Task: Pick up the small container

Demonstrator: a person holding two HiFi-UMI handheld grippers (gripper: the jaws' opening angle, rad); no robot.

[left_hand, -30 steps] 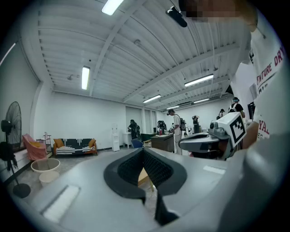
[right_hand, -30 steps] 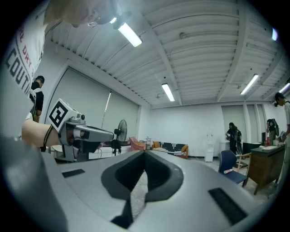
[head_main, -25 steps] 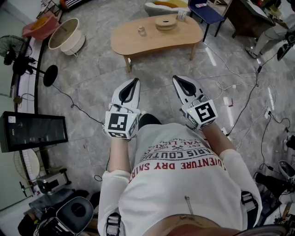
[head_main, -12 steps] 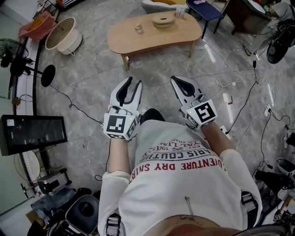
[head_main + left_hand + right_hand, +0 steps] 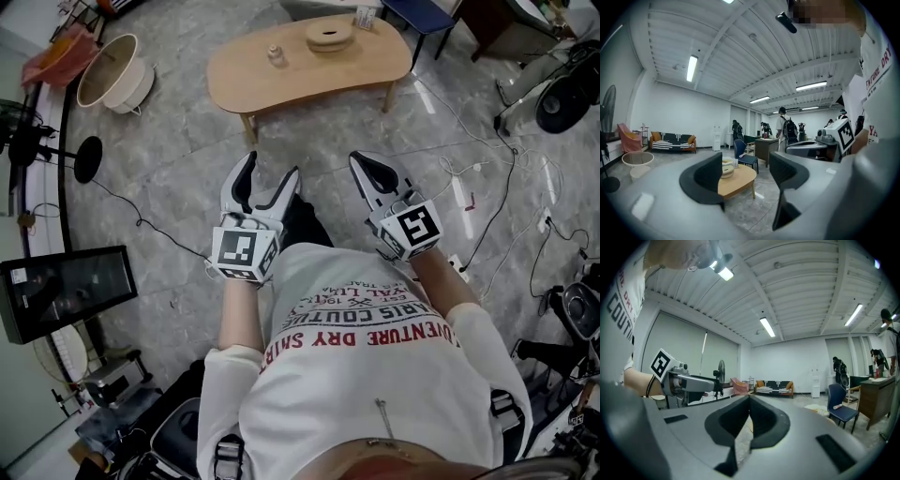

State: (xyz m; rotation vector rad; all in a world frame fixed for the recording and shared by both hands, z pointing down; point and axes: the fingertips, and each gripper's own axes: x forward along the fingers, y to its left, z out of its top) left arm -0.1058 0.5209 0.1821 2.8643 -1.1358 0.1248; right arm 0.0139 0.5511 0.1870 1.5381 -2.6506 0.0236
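The small container [image 5: 276, 56], a little pale jar, stands on the low wooden table [image 5: 309, 80] far ahead of me, beside a round wooden piece [image 5: 329, 36]. My left gripper [image 5: 269, 169] is held in front of my chest, far short of the table. Its jaws are opening with nothing between them. In the left gripper view the table [image 5: 738, 180] shows through the gap of the left gripper [image 5: 746, 176]. My right gripper [image 5: 370, 165] is level with the left one and shut, empty. In the right gripper view the right gripper's [image 5: 749, 420] jaws meet.
A white basket [image 5: 111, 82] and a black stand base [image 5: 86, 157] are on the floor at the left, with a dark monitor [image 5: 61, 291] nearer me. Cables [image 5: 487, 187] trail over the grey floor at the right. A blue chair [image 5: 422, 14] stands behind the table.
The left gripper's jaws have gone from shut to spread apart. Both grippers have stayed before my chest while the table has shifted slightly up and left in view.
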